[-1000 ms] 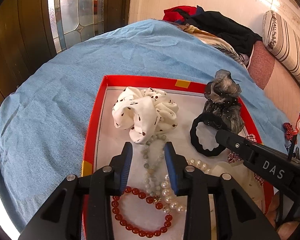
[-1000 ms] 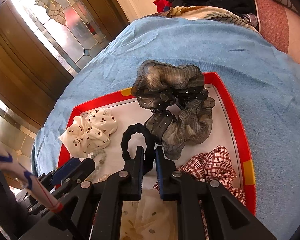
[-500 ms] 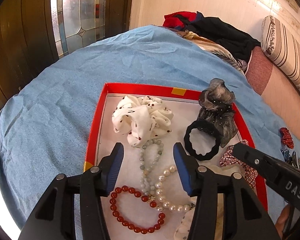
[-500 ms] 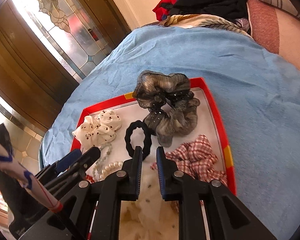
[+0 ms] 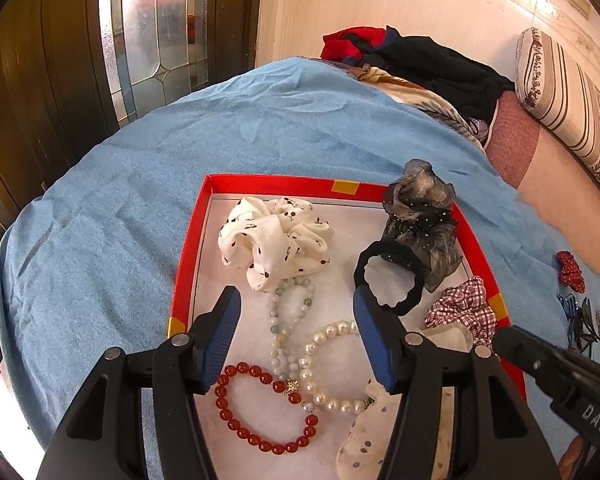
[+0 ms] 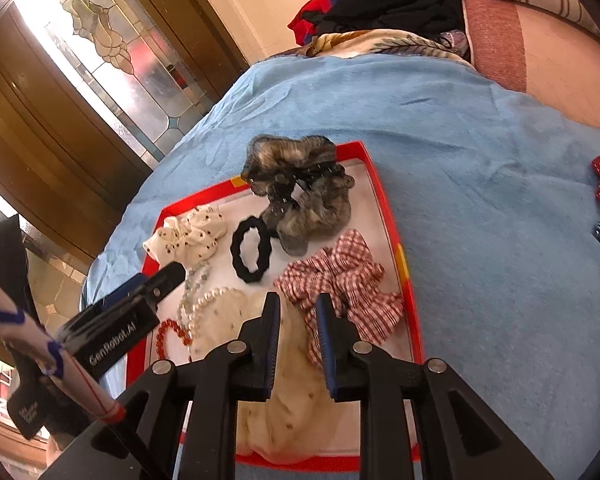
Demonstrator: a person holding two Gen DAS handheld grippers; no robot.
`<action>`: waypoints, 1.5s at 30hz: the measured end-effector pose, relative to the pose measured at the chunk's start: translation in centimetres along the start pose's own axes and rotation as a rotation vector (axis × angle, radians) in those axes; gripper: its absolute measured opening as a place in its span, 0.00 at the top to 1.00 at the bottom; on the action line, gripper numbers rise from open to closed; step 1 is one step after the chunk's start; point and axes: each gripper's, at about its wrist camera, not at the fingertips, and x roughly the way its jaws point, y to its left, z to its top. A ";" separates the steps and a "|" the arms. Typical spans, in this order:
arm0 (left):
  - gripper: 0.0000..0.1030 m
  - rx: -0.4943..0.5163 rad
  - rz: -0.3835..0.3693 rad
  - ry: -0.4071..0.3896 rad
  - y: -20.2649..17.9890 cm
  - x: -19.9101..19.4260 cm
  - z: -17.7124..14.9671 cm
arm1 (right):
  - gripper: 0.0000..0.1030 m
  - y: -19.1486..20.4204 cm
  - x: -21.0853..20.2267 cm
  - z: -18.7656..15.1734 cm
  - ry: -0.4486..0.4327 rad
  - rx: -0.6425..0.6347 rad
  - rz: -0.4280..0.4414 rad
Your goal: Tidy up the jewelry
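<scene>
A red tray (image 5: 188,256) on the blue blanket holds a white dotted scrunchie (image 5: 274,242), a grey scrunchie (image 5: 424,216), a black hair tie (image 5: 390,276), a checked scrunchie (image 5: 462,312), a cream scrunchie (image 6: 284,364), a green bead bracelet (image 5: 284,320), a pearl bracelet (image 5: 324,364) and a red bead bracelet (image 5: 260,412). My left gripper (image 5: 296,340) is open and empty above the bracelets. My right gripper (image 6: 298,340) is open a little and empty above the cream scrunchie; its tip also shows in the left wrist view (image 5: 512,344).
A red dotted scrunchie (image 5: 570,270) and blue and dark clips (image 5: 580,320) lie on the blanket (image 5: 140,200) right of the tray. Piled clothes (image 5: 420,60) and a striped pillow (image 5: 572,96) lie at the back. A wooden glass-panelled door (image 5: 152,32) stands on the left.
My left gripper has opened wide and pulled back from the tray. My right gripper has let go of the black hair tie, pulled back and opened slightly.
</scene>
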 end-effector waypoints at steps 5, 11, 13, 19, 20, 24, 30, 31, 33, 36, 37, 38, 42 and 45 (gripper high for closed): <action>0.44 0.002 0.004 0.008 0.0 0.2 -0.2 | 0.80 -0.2 -0.3 -0.9 0.013 0.003 -0.012; 0.42 0.010 0.004 0.020 -0.1 0.4 -0.3 | 0.79 -0.8 -1.3 -2.0 0.017 0.007 -0.015; 0.40 0.013 0.001 0.017 -0.4 0.2 -0.3 | 0.77 -1.1 -1.7 -2.5 0.016 0.010 -0.019; 0.37 0.032 0.001 -0.004 -1.2 -0.7 -0.7 | 0.73 -2.1 -3.4 -4.1 0.012 0.021 -0.019; 0.37 0.036 -0.001 -0.005 -1.4 -0.7 -0.8 | 0.72 -2.3 -3.8 -4.4 0.010 0.024 -0.022; 0.35 0.056 0.011 -0.017 -2.0 -1.2 -1.3 | 0.67 -3.4 -5.3 -5.9 0.009 0.044 -0.036; 0.31 0.047 0.029 0.003 -1.8 -1.0 -2.2 | 0.61 -4.5 -7.8 -8.1 0.006 0.058 -0.057; 0.31 0.046 0.027 0.008 -1.8 -1.0 -2.5 | 0.61 -4.6 -8.1 -8.3 0.007 0.061 -0.060; 0.31 0.045 0.028 0.018 -1.7 -1.1 -3.0 | 0.61 -4.5 -8.6 -8.5 0.002 0.067 -0.057; 0.31 0.039 0.011 0.021 -1.5 -1.6 -4.1 | 0.56 -3.8 -9.6 -9.0 -0.012 0.057 -0.042; 0.31 0.037 0.006 0.022 -1.4 -2.0 -4.6 | 0.53 -3.4 -9.8 -9.2 -0.015 0.053 -0.036; 0.31 0.037 -0.001 0.021 -1.3 -2.4 -5.0 | 0.52 -3.1 -10.1 -9.5 -0.018 0.048 -0.031; 0.30 0.061 -0.002 -0.009 -1.8 -4.6 -7.0 | 0.48 -2.2 -11.4 -10.8 -0.024 0.025 -0.026; 0.26 0.086 -0.015 -0.053 -2.9 -7.3 -8.4 | 0.46 -2.1 -12.7 -12.0 -0.029 0.026 -0.041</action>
